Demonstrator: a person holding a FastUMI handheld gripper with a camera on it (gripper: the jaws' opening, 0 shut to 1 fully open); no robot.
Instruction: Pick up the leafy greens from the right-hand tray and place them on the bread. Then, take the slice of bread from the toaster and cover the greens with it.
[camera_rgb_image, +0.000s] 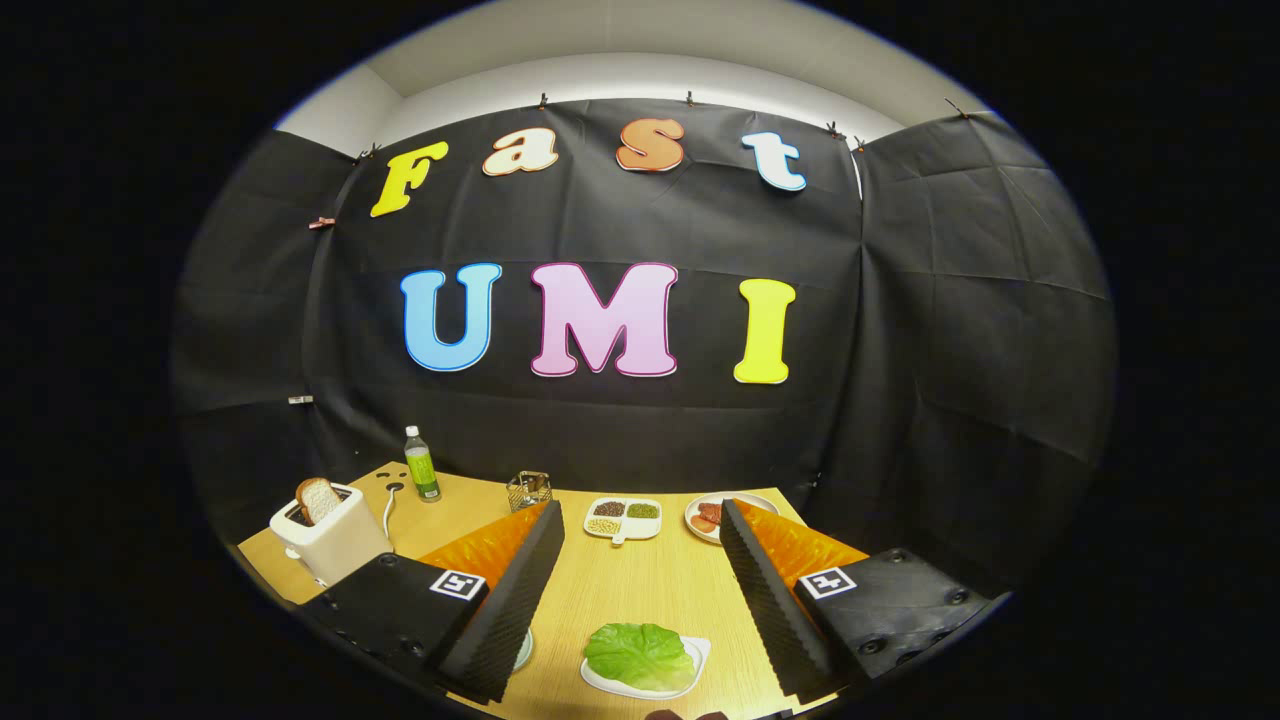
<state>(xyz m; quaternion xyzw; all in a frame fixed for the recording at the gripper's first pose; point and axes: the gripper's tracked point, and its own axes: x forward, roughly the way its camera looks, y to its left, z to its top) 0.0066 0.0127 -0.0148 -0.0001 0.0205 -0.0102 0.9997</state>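
The leafy greens (638, 654) are a bright green leaf lying on a small white tray (697, 652) on the wooden table, low between my two fingers. My gripper (640, 515) is open and hovers above the table with nothing held; its black ridged fingers (510, 600) stand wide apart on either side of the greens. Beyond the left finger a white toaster (325, 540) has a slice of bread (318, 499) sticking up out of its slot. The rim of a plate (524, 651) peeks out beside the left finger, its contents hidden.
A green-labelled bottle (421, 464) and a small glass holder (528, 489) stand at the back of the table. Ahead of the fingertips lie a divided white dish of grains (624, 517) and a plate of reddish slices (708, 516). The toaster's cord (388, 508) trails behind it.
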